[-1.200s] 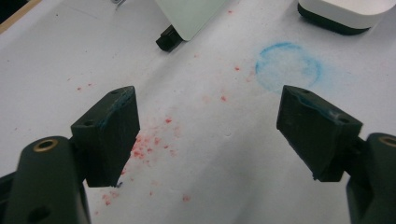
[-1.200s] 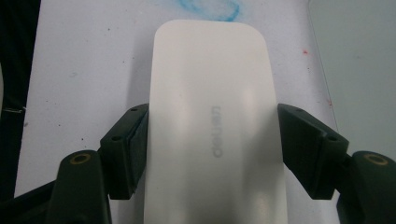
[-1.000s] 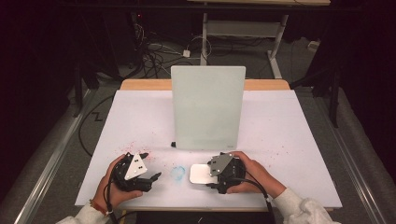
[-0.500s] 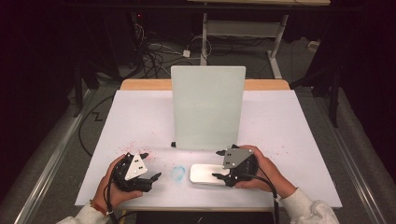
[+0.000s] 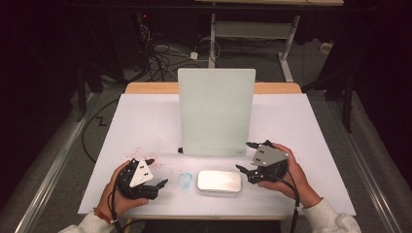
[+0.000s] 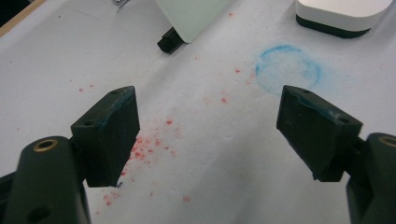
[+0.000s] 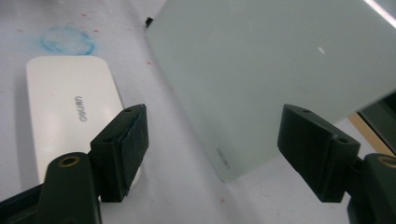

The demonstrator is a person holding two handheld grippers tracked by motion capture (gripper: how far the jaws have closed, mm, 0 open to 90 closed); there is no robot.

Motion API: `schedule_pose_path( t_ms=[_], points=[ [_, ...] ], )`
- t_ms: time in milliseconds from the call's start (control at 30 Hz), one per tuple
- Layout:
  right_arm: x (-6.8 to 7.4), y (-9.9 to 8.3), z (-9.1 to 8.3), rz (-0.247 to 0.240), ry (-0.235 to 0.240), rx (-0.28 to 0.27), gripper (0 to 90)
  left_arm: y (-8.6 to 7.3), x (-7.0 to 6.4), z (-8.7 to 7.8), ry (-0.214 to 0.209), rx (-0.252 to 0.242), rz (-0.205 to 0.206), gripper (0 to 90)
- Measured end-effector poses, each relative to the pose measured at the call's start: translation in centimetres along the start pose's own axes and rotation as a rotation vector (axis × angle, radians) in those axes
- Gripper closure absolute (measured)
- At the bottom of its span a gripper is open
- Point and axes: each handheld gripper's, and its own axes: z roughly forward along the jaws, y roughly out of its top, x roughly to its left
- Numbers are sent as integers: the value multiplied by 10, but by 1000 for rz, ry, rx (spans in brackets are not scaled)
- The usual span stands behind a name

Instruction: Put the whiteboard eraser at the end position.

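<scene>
Hovering just right of the white eraser block, the right gripper has its jaws spread wide and nothing between them, one jaw beside the block's end. Block lies flat on the white table cover, in front of the upright glass board, likely handy for wiping it. Left gripper rests low, jaws also apart and empty, near the blue smudge.

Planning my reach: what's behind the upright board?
Behind the upright board, only a strip of the white table cover and the wooden table edge show; its back is hidden.
</scene>
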Motion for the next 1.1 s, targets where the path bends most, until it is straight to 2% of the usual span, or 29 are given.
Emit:
schedule_pose_path(
  t_ms=[333,600,933,1000,1100],
  points=[
    [-16,-29,-22,104,-137,-17,233,2,2,2,-3,-4,-3,205],
    [-21,-54,-35,167,-211,-8,216,4,5,4,-5,-11,-7,205],
    [-18,-84,-50,264,-248,-25,208,5,12,4,20,-33,-41,194],
    [-16,-90,-52,292,-245,-42,208,4,13,3,30,-31,-51,194],
    [-13,-95,-53,309,-235,-42,208,4,14,3,32,-36,-54,192]
  ],
)
